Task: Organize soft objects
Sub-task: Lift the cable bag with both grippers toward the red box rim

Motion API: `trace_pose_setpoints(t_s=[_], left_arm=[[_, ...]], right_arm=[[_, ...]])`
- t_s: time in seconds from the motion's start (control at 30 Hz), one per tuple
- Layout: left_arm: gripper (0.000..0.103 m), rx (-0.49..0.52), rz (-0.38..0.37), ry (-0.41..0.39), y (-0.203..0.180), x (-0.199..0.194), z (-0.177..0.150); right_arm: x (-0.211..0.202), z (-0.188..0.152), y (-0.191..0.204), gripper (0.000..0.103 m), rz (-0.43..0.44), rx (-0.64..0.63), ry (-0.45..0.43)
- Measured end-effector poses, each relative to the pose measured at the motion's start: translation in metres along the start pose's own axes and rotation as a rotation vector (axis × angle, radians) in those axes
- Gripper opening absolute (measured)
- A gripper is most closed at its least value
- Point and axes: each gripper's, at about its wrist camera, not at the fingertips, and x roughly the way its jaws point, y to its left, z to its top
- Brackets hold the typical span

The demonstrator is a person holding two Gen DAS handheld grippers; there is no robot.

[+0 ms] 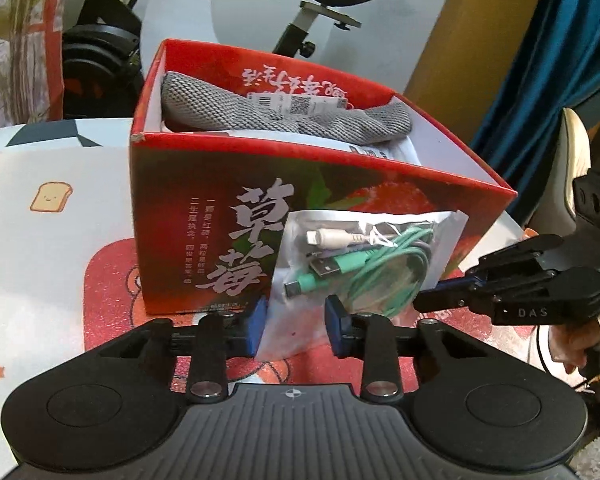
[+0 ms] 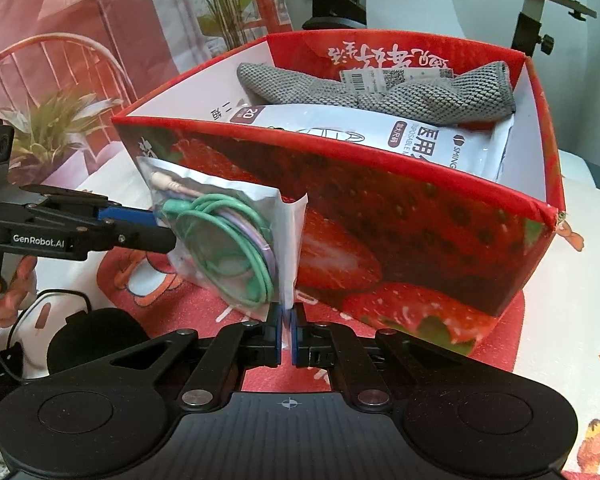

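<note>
**A:** What was the biggest thing on the table (image 1: 40,248)?

**B:** The red strawberry-printed box (image 1: 204,216), open at the top, standing on a red mat (image 1: 112,300) that lay on the white patterned cloth. It sat towards the far edge of the mat.

**A:** And inside it?

**B:** 2 things that I could make out. A white printed packet (image 2: 380,132) lay low in the box, and a grey knitted cloth (image 2: 412,96) with a barcode tag (image 2: 380,76) lay on top of it, against the far wall.

**A:** Where was the bag?

**B:** The clear bag of cables (image 1: 360,264) was outside the box, held up in front of its near wall. Coiled green and lilac cables showed through the plastic, plus a white plug at the top.

**A:** Who had hold of it?

**B:** The right gripper (image 2: 287,334) had its blue pads pressed together on the bag's white edge strip. The left gripper (image 1: 296,322) had its jaws on either side of the bag's lower part, partly spread; its right pad sat against the plastic, but I could not tell whether the left one touched it too.

**A:** Anything behind?

**B:** An exercise bike (image 1: 312,12) past the table's far edge.
</note>
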Motion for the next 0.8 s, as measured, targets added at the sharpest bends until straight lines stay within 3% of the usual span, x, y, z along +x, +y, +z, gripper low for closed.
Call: trace_pose_setpoints(t_s=[0.03, 0.13, 0.8], left_arm=[[0.022, 0.002, 0.004, -0.003, 0.0, 0.0, 0.0], [0.018, -0.004, -0.002, -0.006, 0.0, -0.004, 0.001], [0.018, 0.027, -0.014, -0.071, -0.017, -0.021, 0.017]], right_arm=[[0.0, 0.0, 0.001, 0.004, -0.005, -0.002, -0.003], [-0.003, -0.001, 0.001, 0.004, -0.011, -0.003, -0.013], [-0.037, 0.013, 0.01, 0.004, -0.048, -0.042, -0.114]])
